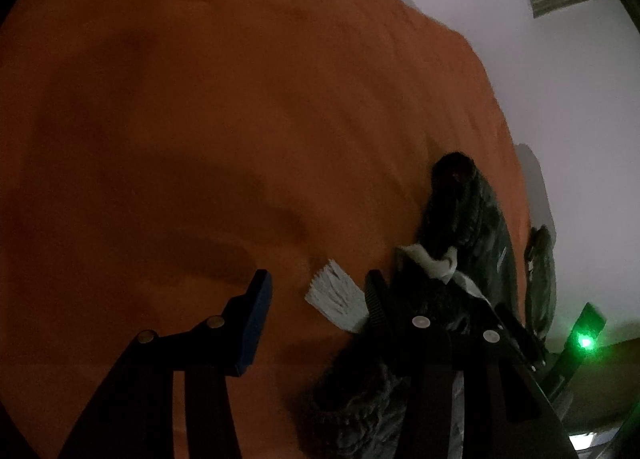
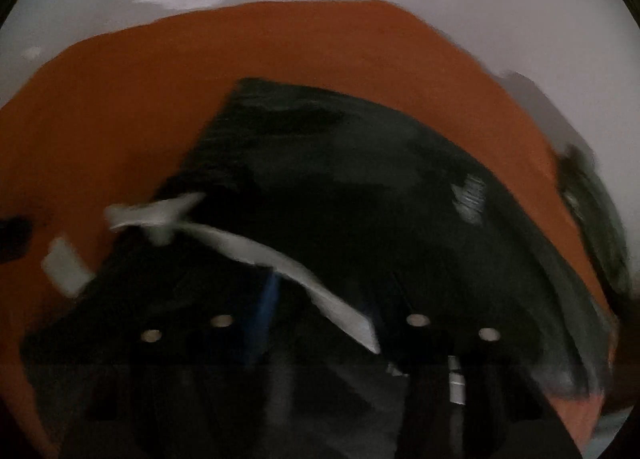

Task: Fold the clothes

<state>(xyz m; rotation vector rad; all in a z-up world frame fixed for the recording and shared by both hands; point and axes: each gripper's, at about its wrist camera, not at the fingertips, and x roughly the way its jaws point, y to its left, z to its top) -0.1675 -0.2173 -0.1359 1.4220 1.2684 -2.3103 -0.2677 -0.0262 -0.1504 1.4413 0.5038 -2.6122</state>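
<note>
dark garment half laid out, fold barely begun

a dark garment (image 2: pixel 360 179) lies on an orange cloth (image 1: pixel 160 99), spread fairly flat ahead of the right gripper (image 2: pixel 320 323), bunched and knitted-looking by the left gripper (image 1: pixel 316 299). no tidy fold shows yet; most work seems left. its long axis runs from near the right fingers up and away to the left. left fingers stand apart, released, a white tag (image 1: pixel 336 295) between them. right fingers: blurred, dark cloth over them, i cannot tell.

Left gripper (image 1: pixel 316 299) jaws apart over orange cloth (image 1: pixel 200 119), beside dark garment (image 1: pixel 460 211).
</note>
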